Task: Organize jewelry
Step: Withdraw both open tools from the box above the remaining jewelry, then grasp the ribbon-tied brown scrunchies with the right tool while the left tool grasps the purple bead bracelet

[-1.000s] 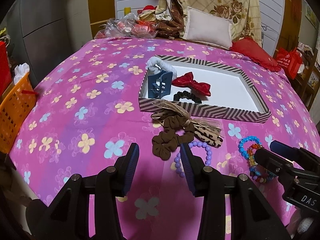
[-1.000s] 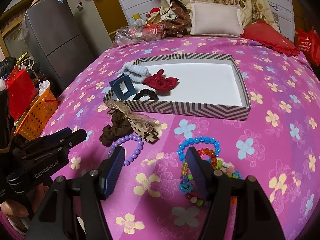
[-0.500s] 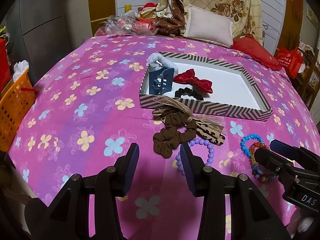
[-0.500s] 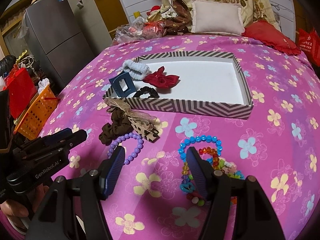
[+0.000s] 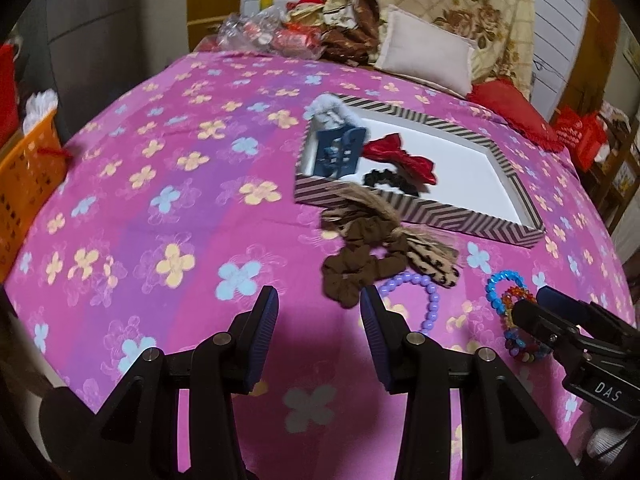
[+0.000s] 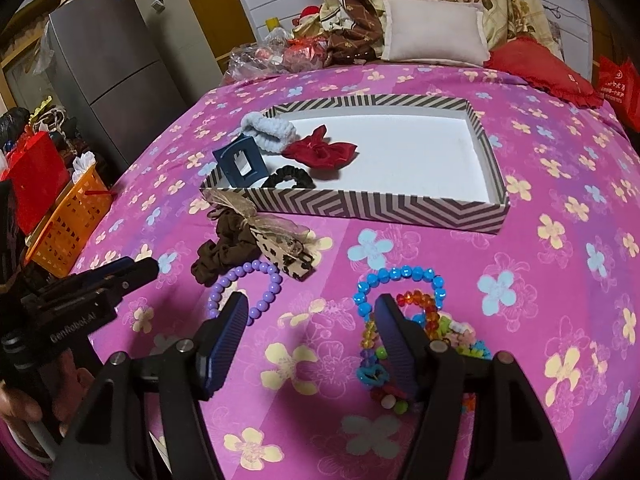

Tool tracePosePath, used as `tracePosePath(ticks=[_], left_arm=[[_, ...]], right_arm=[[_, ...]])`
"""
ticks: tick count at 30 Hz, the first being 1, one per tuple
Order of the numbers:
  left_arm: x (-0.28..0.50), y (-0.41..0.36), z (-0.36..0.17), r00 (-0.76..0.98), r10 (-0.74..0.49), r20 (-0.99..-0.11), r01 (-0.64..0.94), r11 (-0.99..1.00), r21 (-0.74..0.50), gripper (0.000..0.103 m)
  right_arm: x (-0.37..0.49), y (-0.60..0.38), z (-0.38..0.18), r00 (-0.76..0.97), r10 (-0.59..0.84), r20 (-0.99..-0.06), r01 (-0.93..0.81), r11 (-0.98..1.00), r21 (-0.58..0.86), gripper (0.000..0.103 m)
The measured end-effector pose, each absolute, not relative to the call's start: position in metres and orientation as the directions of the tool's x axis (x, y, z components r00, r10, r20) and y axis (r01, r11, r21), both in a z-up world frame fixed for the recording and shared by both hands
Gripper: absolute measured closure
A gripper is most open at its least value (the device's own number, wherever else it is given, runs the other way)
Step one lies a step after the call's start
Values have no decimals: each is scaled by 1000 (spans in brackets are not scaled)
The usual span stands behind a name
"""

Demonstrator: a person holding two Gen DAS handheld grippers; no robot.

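A zigzag-striped tray [image 6: 360, 204] lies on the pink flowered bedspread and holds a blue claw clip [image 6: 240, 164], a pale fluffy scrunchie [image 6: 272, 128], a red bow [image 6: 320, 152] and a black scrunchie [image 6: 288, 178]. In front of it lie a brown scrunchie [image 5: 352, 268], a leopard bow clip [image 6: 284, 256], a purple bead bracelet [image 6: 256, 292], a blue bead bracelet [image 6: 404, 276] and several coloured bead bracelets [image 6: 420, 308]. My left gripper [image 5: 319, 296] hovers open just short of the brown scrunchie. My right gripper [image 6: 312, 300] is open between the purple and blue bracelets, holding nothing.
An orange basket [image 6: 68, 224] and a red bag [image 6: 36, 176] stand off the bed's left side beside a grey fridge [image 6: 112, 80]. Pillows [image 6: 432, 28], a red cushion [image 6: 540, 72] and plastic bags [image 6: 260, 56] crowd the head of the bed.
The left wrist view has rolled a little, so the tray leans down to the right. Both grippers stay open over the same spots and no item has moved.
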State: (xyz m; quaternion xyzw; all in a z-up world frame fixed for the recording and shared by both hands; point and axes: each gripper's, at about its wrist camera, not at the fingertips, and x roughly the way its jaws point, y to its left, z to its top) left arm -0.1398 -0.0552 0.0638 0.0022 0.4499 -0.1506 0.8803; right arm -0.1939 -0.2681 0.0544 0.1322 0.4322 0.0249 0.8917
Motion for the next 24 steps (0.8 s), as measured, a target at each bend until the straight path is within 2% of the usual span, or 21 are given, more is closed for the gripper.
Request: tracePosePath(ticks=[9, 22, 23, 24], left_arm=[[-125, -32, 50, 491, -298, -819, 223, 951, -213, 58], [-119, -36, 41, 477, -286, -831, 232, 953, -195, 58], [-118, -36, 40, 475, -286, -832, 233, 953, -195, 58], [-118, -37, 40, 474, -288, -832, 235, 952, -195, 58]], right_arm=[[-158, -251, 50, 613, 190, -767, -19, 974, 226, 34], [-82, -209, 21, 546, 244, -801, -169, 969, 180, 35], [-80, -208, 18, 541, 246, -804, -173, 968, 181, 50], [-78, -207, 14, 535, 251, -807, -176, 967, 184, 73]])
